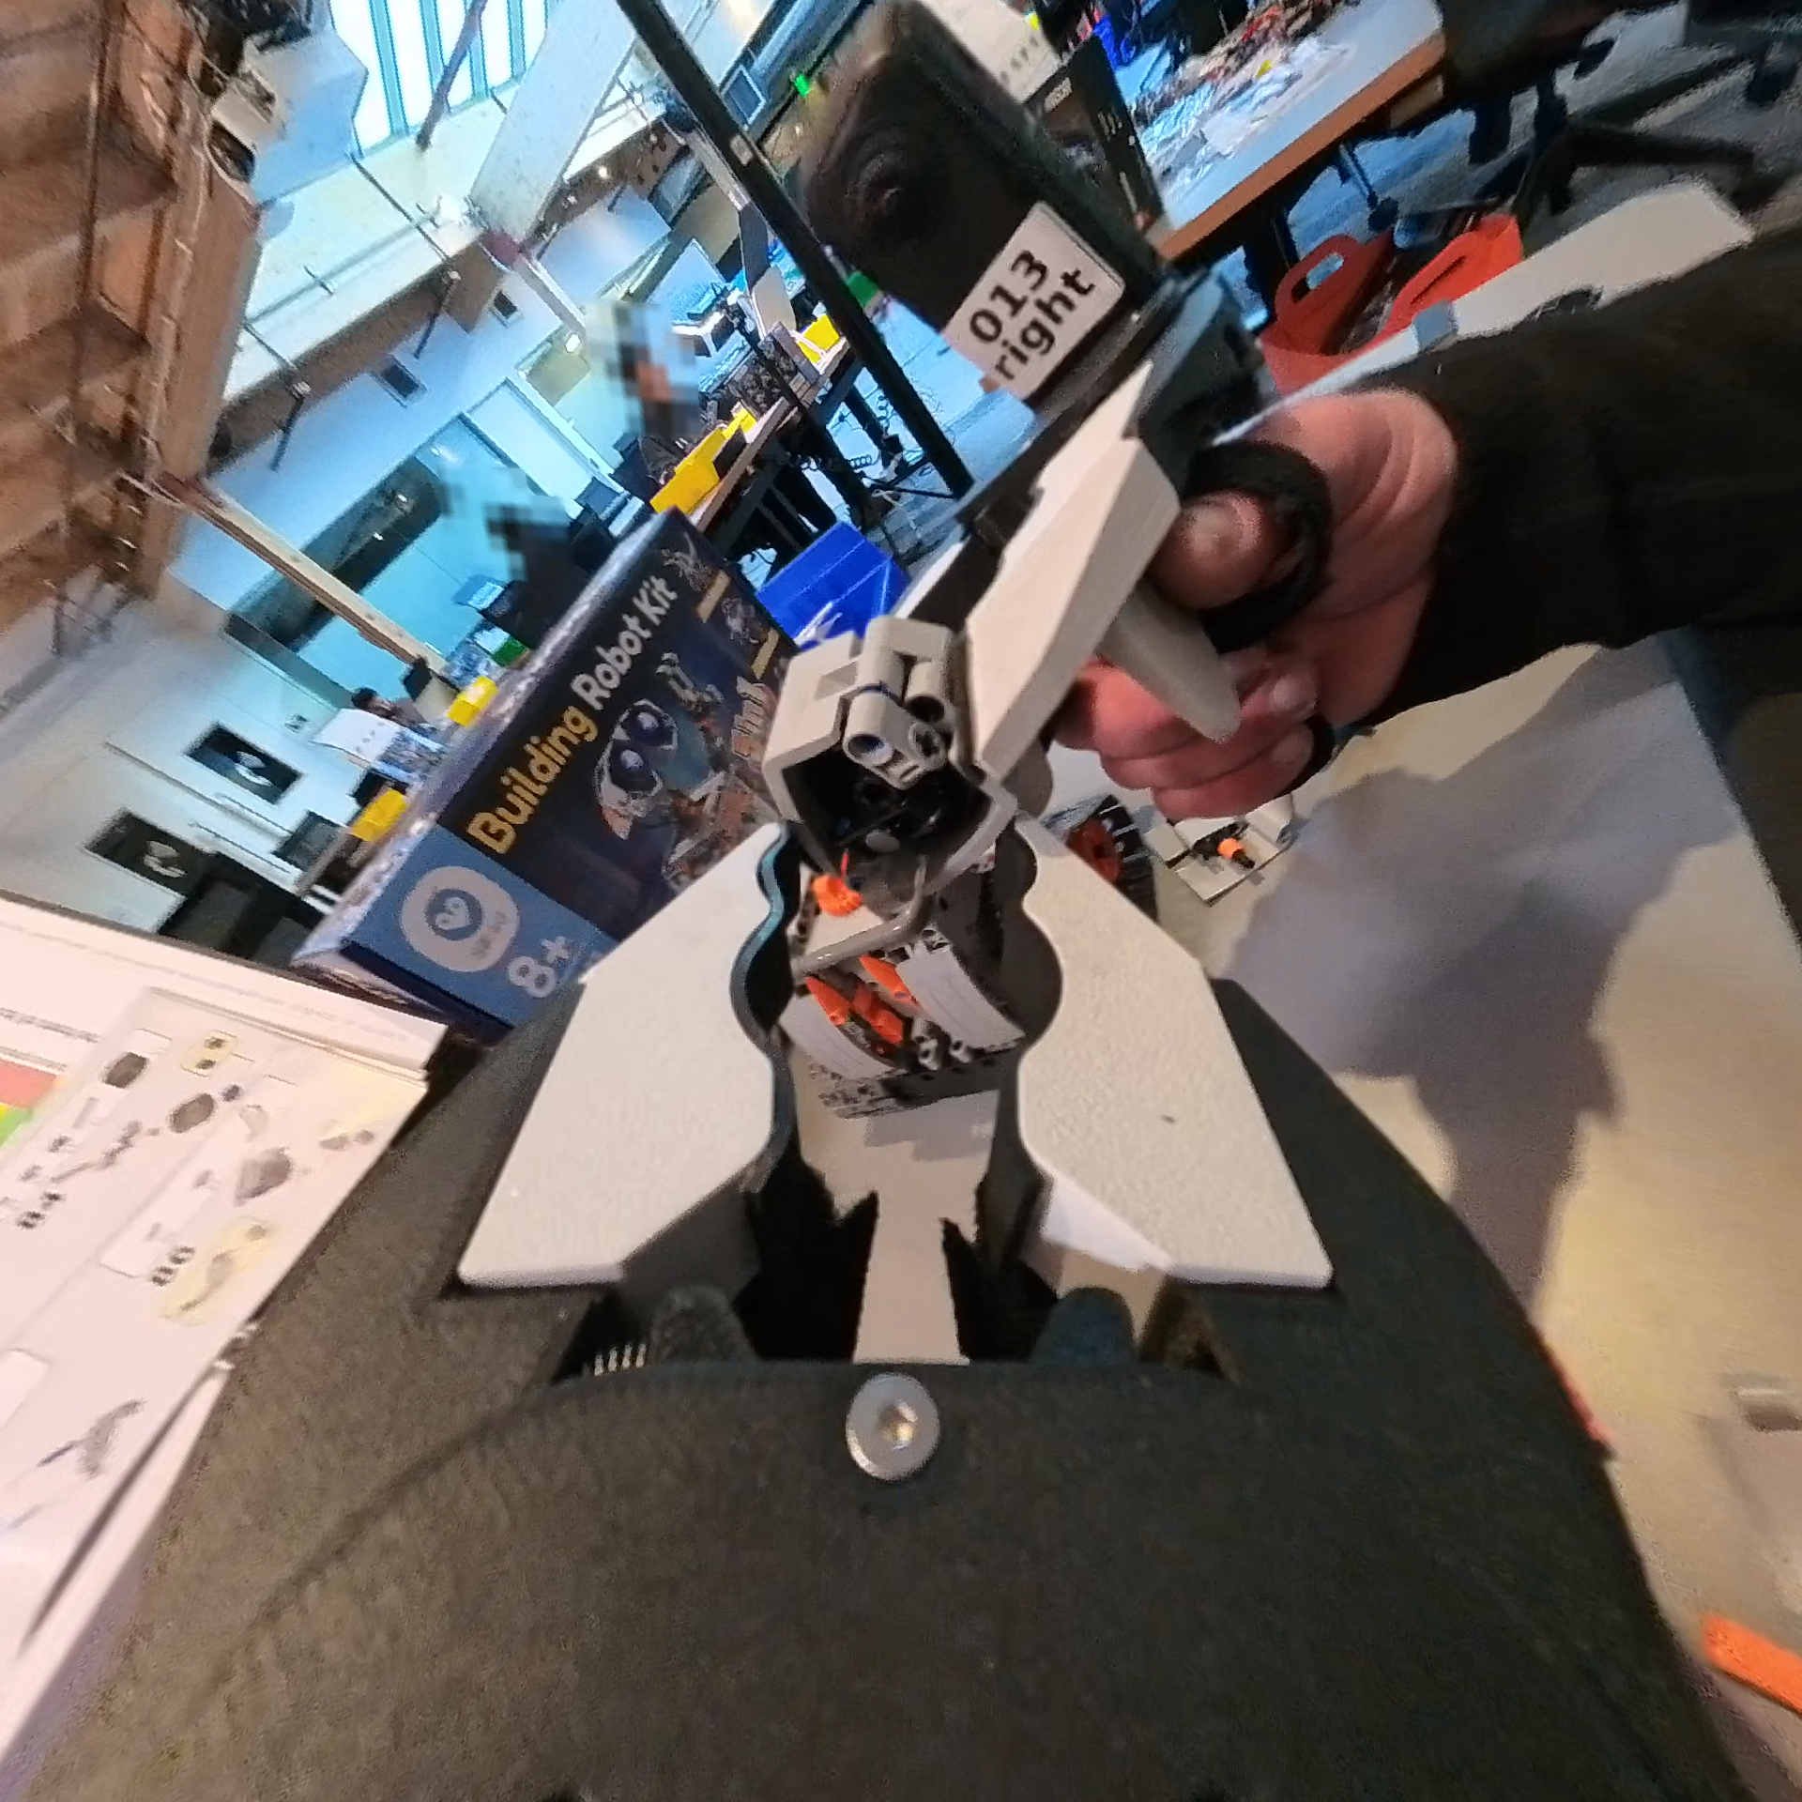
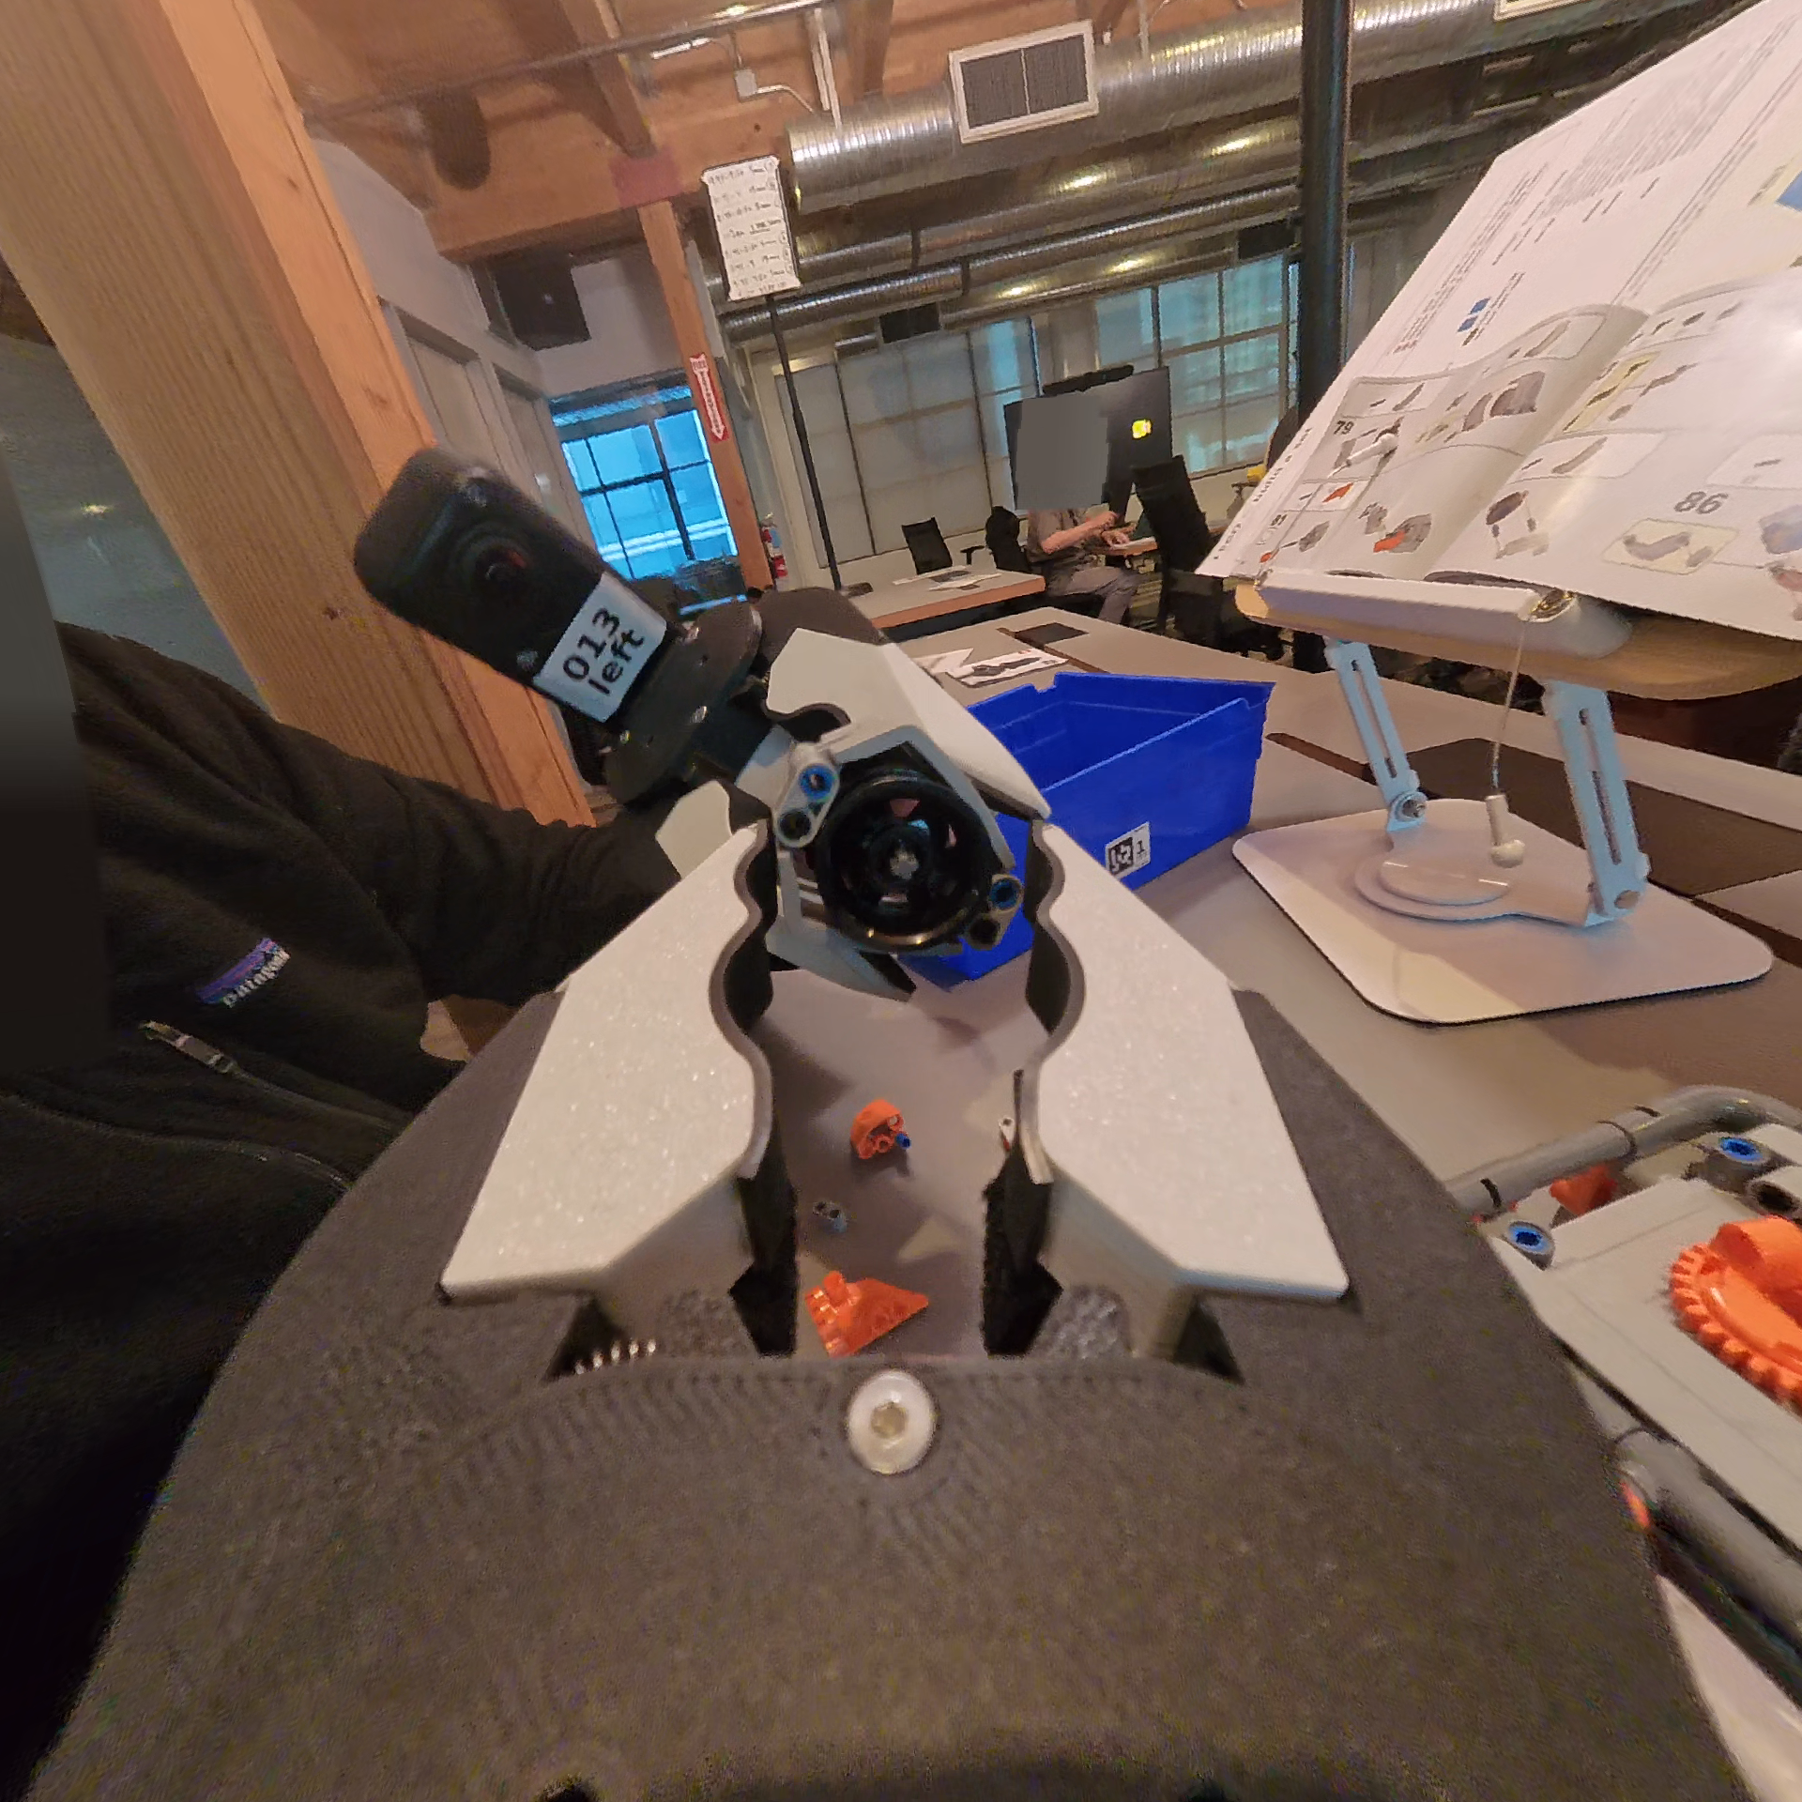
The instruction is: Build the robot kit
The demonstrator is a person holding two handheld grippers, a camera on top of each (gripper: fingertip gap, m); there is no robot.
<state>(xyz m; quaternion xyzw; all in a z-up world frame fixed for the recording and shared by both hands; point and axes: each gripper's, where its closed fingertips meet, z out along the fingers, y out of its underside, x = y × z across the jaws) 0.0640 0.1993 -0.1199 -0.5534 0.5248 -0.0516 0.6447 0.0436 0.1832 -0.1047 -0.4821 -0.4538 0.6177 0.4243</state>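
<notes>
My left claw (image 1: 902, 936) is clamped round the grey brick model (image 1: 882, 780); my right claw (image 2: 902, 912) grips its black-wheeled end (image 2: 892, 863). Both hold it above the worktop (image 2: 1219, 1034), orange pieces (image 2: 858, 1302) lying below.

We're in an open-plan workshop office: exposed timber posts (image 2: 244, 322), silver ceiling ducts (image 2: 1073, 137), big grid windows (image 2: 648, 488), rows of desks with a seated person (image 2: 1073, 556), a blue parts bin (image 2: 1141, 751) on the worktop (image 2: 1316, 1063).
</notes>
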